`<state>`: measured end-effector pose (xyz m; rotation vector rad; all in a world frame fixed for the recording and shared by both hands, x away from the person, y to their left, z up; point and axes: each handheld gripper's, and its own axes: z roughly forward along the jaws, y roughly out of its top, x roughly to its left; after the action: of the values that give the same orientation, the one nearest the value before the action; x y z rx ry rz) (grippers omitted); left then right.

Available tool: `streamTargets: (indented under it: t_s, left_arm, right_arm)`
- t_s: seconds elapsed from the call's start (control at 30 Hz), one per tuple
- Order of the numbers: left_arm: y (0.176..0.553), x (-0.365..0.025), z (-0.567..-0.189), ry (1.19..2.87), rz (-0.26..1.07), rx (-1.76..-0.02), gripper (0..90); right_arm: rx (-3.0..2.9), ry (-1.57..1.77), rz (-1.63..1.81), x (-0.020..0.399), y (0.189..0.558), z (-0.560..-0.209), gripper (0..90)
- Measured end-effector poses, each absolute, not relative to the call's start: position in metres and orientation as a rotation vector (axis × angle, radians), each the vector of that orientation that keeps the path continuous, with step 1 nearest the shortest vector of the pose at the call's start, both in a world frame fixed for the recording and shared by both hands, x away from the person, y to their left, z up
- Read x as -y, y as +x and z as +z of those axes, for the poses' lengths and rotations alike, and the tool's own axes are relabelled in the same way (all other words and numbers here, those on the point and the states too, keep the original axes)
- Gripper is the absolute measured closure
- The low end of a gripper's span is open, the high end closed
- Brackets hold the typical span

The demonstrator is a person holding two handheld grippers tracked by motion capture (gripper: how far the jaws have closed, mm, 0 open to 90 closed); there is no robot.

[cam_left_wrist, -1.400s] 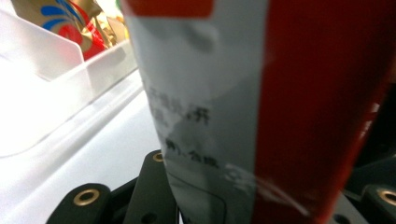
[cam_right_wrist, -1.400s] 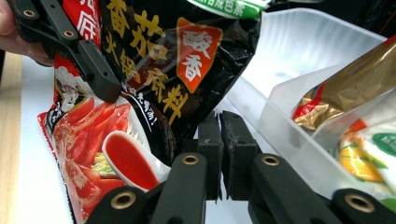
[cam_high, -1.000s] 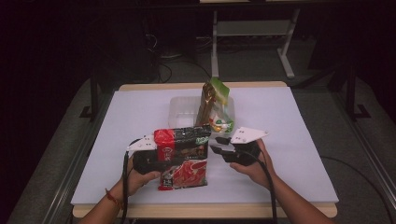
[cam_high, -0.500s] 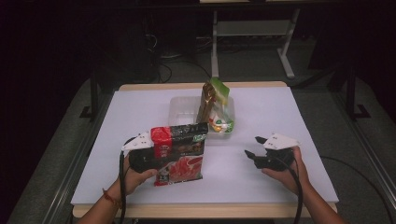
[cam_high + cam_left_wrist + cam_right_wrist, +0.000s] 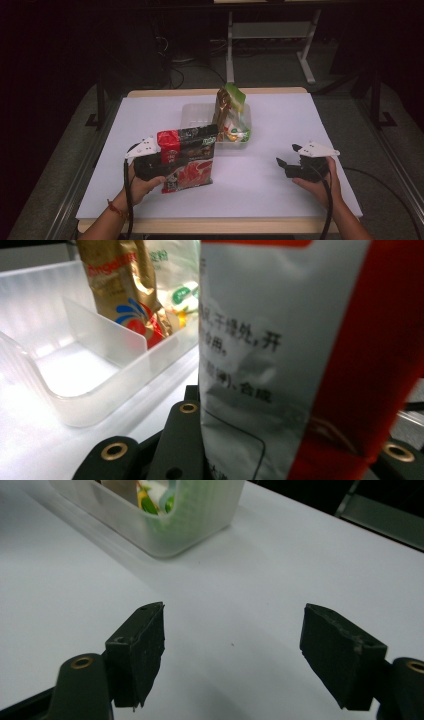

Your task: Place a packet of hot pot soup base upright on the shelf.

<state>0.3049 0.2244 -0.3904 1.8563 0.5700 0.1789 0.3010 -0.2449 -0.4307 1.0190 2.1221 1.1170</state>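
Lab-like recording room, not home or kitchen. Dim surroundings, light falls on work table (image 5: 280,200) alone: white top, pale wood edge. Grey carpeted floor (image 5: 60,170) around it. Behind table, white metal desk frame (image 5: 305,55) and loose black cables (image 5: 182,67) trailing on floor. Dark equipment along back wall, too dim to tell what. Cable (image 5: 327,220) trails from hand-held gripper (image 5: 287,162).

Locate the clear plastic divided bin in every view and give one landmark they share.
High view: clear plastic divided bin, table centre.
Left gripper view: bin at left.
Right gripper view: bin's corner at top.
Shared landmark: green-and-white snack bag inside the bin.
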Motion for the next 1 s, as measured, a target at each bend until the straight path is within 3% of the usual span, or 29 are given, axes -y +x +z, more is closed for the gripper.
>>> streamTargets:
  t_s: [1.0]
  left_arm:
    - [0.304, -0.233, -0.354, 1.731, 0.354, -0.628, 78.6]
  right_arm:
    - [-2.084, 1.043, 1.18, 0.251, 0.296, -0.43, 24.3]
